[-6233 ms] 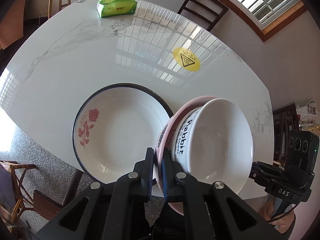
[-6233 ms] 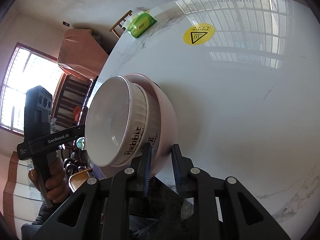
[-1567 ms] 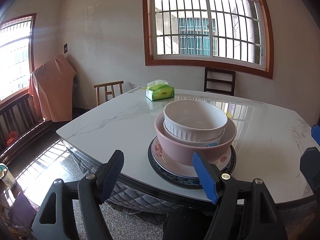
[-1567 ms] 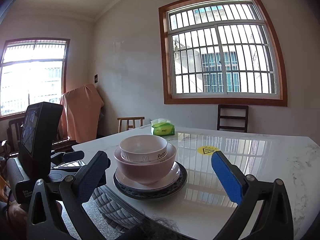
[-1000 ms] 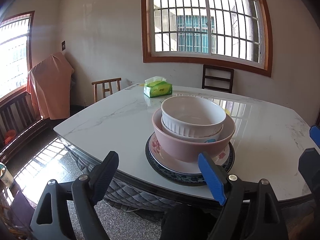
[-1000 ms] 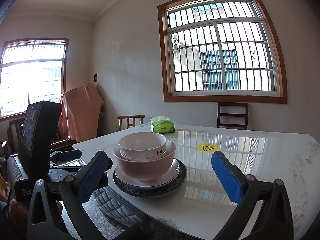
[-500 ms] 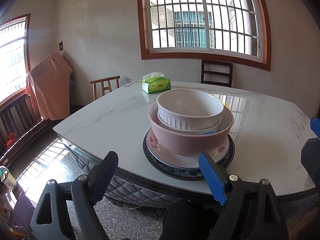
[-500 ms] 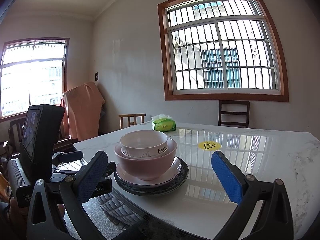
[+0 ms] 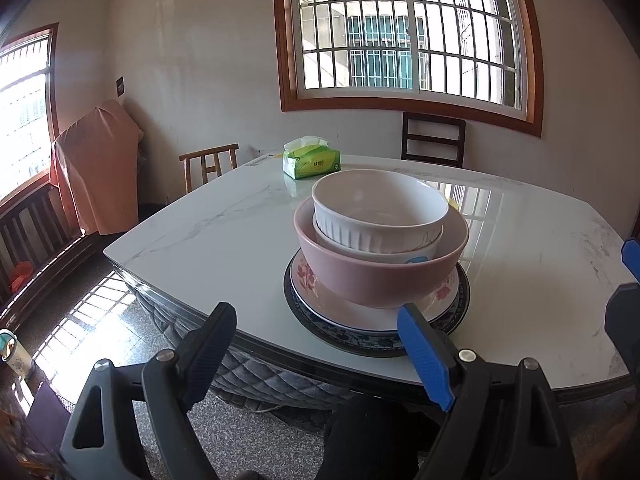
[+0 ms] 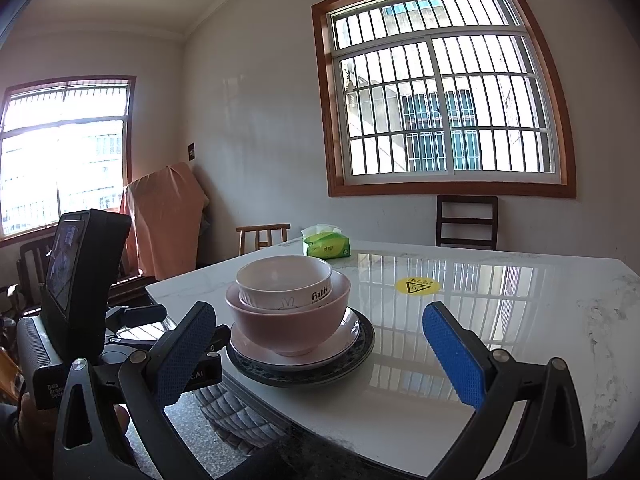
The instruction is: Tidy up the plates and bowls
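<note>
Plates and bowls stand as one stack near the front edge of the white marble table [image 9: 224, 240]: a dark blue-rimmed plate [image 9: 360, 340] at the bottom, a white floral plate [image 9: 306, 276] on it, a pink bowl [image 9: 376, 276] in that, and a white ribbed bowl [image 9: 360, 232] lettered "Rabbit" nested on top. Around the table are a barred window [image 10: 440, 92], a cloth-draped object [image 9: 94, 168] by the left wall, a dark chair [image 9: 434, 140] and a lighter wooden chair [image 9: 210, 164]. Farther back on the table lie a green tissue pack [image 9: 310, 160] and a round yellow warning sticker [image 10: 415, 286]. Nothing stands between the tools and the stack. Left tool [image 9: 316, 346] is released, its fingers spread wide and empty before the table edge, the stack seen between them. Right tool [image 10: 320, 344] is likewise spread and empty, with the left tool's body and the hand [image 10: 30, 420] holding it seen at its left. Six seconds earlier both tools were clenched on the pink bowl's rim, carrying the nested bowls over the floral plate; now the bowls rest on the plates and both tools have let go and drawn back.
</note>
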